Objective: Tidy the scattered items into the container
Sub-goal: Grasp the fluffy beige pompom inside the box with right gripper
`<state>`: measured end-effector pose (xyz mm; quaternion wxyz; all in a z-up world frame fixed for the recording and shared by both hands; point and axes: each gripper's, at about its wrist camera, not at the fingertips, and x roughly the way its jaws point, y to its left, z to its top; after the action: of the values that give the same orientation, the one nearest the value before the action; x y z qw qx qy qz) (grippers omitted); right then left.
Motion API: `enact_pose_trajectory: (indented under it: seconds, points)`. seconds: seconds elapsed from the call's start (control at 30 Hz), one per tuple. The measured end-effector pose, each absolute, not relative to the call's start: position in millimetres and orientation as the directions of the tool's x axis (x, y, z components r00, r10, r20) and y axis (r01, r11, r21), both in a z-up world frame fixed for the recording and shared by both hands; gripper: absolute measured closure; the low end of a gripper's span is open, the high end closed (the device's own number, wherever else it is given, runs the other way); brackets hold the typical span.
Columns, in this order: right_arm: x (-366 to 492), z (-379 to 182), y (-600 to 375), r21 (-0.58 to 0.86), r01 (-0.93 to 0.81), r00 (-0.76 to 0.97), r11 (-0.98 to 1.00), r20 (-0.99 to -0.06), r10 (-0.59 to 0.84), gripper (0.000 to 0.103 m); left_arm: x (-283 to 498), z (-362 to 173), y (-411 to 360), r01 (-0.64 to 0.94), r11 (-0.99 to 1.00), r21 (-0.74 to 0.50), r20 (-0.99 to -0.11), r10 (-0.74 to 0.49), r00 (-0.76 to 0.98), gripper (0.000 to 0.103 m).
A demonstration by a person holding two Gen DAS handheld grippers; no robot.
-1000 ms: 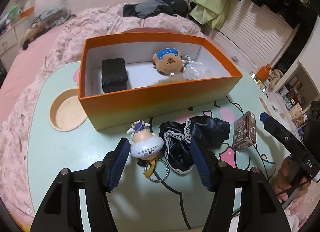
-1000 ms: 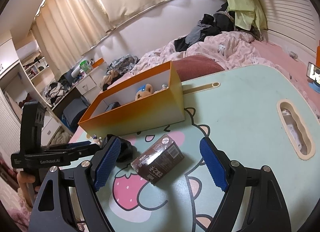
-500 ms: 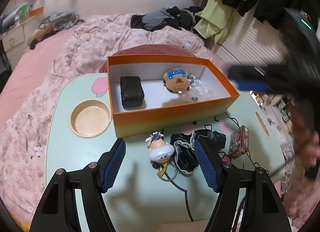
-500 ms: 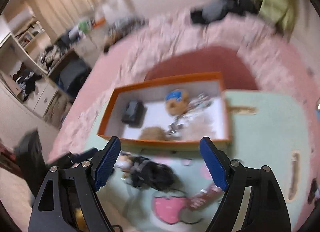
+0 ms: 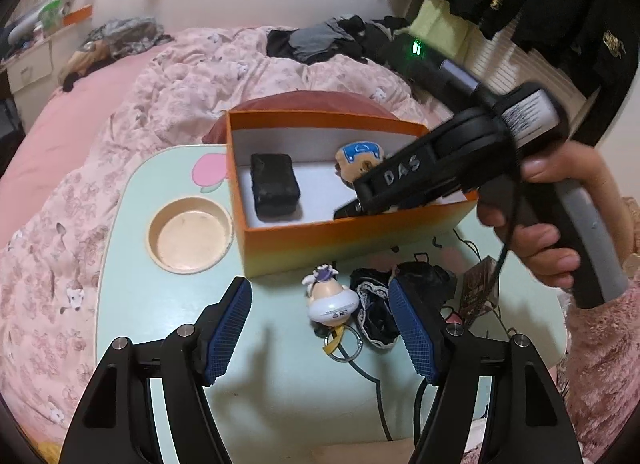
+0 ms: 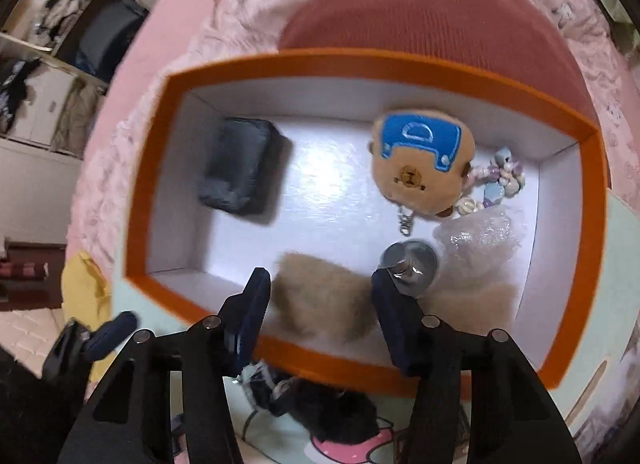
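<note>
The left tool (image 5: 320, 328) hangs over the mint-green worktop (image 5: 168, 304) with its blue pads (image 5: 228, 328) spread wide and nothing between them. Ahead of it to the left sits a round cream cup recess (image 5: 190, 236) in the worktop. Straight ahead, between the pad tips and slightly right of centre, stands a small white figurine (image 5: 330, 298) with a key ring (image 5: 344, 344) nearer the tool. Just beside it, against the right pad, lies a black lace-trimmed cloth (image 5: 384, 304); a brown carton (image 5: 480, 290) lies further right. Beyond these stands the orange box (image 5: 340, 236), holding a black case (image 5: 274, 184) and a bear plush (image 5: 360, 158).

The right tool (image 6: 318, 304), seen from the left camera gripped in the right hand (image 5: 560, 224), reaches over the box. Its pads are also apart and empty. Below it, inside the box (image 6: 360, 60), the black case (image 6: 240, 166) lies ahead to the left, a tan fluffy piece (image 6: 320, 296) sits between the pads, a shiny metal piece (image 6: 410, 266) touches the right pad's tip, the bear plush (image 6: 422, 166) lies further ahead, and beads (image 6: 500, 176) and clear wrap (image 6: 480, 236) lie to the right.
</note>
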<state>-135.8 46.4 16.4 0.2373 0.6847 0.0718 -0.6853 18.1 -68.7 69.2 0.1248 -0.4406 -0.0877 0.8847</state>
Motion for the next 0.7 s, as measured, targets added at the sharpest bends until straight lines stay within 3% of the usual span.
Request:
enact_pose_trajectory:
  seconds: [0.03,0.1,0.37,0.6,0.7]
  points:
    - [-138,11,47,0.23,0.416,0.068,-0.88,-0.973,-0.222,0.057,18,69,-70,-0.141,-0.953,-0.27,-0.757,0.3,-0.58,0.032]
    - [-141,12,50,0.229,0.419,0.062,-0.879,-0.973,-0.224,0.063,17,68,-73,-0.136,-0.951,-0.276,-0.757,0.303,-0.579,0.032]
    - [-132,46,69,0.277,0.425,-0.059,-0.862,-0.942,-0.331,0.063,17,68,-74,-0.141,-0.95,-0.277,-0.757,0.307,-0.577,0.032]
    - [-98,120,117,0.348,0.45,-0.235,-0.822,-0.842,-0.485,0.063,17,67,-73,-0.137,-0.951,-0.278,-0.758,0.304,-0.577,0.032]
    - [-63,124,139,0.341,0.466,-0.29,-0.816,-0.813,-0.505,0.063,16,65,-73,-0.13,-0.952,-0.277,-0.764,0.301,-0.571,0.032]
